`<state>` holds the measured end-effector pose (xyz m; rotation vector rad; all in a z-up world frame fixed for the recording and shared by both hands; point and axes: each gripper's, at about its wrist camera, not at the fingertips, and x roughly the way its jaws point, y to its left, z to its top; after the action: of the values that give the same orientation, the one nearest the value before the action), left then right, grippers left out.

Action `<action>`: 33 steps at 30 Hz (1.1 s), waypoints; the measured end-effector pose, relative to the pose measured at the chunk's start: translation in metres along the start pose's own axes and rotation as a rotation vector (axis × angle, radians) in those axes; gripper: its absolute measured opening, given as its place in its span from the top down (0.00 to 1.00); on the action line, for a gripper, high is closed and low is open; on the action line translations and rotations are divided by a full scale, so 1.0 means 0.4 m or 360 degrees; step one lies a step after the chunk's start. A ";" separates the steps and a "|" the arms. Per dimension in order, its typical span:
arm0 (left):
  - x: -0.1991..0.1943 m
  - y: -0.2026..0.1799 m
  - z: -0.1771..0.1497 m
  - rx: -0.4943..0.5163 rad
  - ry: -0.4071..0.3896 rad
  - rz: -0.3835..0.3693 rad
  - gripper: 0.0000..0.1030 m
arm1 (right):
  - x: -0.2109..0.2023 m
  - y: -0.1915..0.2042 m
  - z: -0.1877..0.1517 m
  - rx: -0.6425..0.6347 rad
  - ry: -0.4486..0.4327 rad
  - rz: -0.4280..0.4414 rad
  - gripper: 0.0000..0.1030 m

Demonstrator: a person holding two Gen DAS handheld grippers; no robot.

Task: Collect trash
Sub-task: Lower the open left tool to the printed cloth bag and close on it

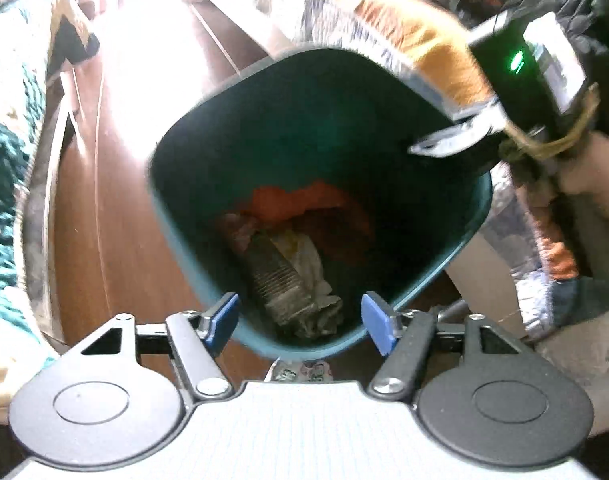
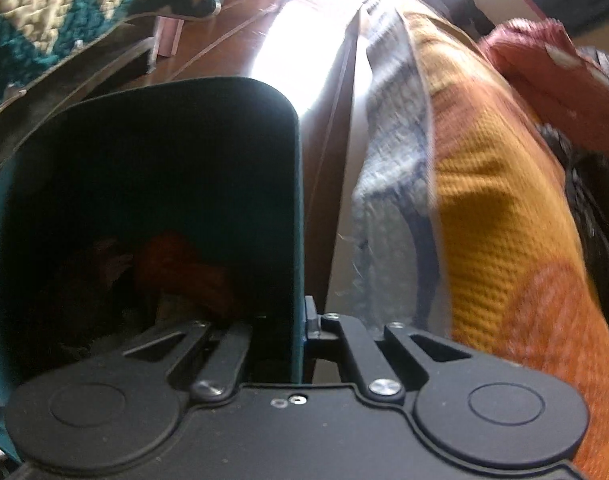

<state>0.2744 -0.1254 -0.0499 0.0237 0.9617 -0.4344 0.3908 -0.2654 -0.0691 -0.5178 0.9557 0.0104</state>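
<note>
A dark teal trash bin (image 1: 184, 216) is held tilted above the wooden floor, its mouth facing my left camera. Inside lie an orange wrapper (image 1: 324, 208), a ribbed plastic cup (image 1: 276, 276) and crumpled paper (image 1: 312, 268). My left gripper (image 1: 300, 324) is open and empty, its blue pads either side of the bin's near rim. My right gripper (image 2: 300, 320) is shut on the bin's side wall (image 2: 296, 200), one finger inside and one outside; it also shows in the left wrist view (image 1: 456, 136) at the bin's far right rim.
A teal and cream knitted rug (image 1: 8, 120) lies at the left on the wooden floor (image 1: 104, 220). A mustard, orange and grey blanket (image 2: 484, 200) hangs close on the right. Bright glare covers the floor beyond the bin.
</note>
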 end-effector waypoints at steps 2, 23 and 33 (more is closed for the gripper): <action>-0.041 0.016 -0.032 0.0071 -0.0030 0.0035 0.22 | 0.007 -0.013 -0.007 0.0029 0.0019 0.0001 0.97; 0.329 0.239 -0.468 0.0156 0.0835 0.0294 0.22 | 0.008 -0.014 -0.028 -0.0007 0.0025 -0.0020 0.96; 0.408 0.276 -0.504 0.0054 0.0835 0.0207 0.25 | 0.015 -0.023 -0.033 0.0004 0.0065 -0.0031 0.95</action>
<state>0.2365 -0.0390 -0.3157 0.2391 1.4589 -0.3286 0.3862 -0.2805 -0.0761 -0.5269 0.9902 -0.0191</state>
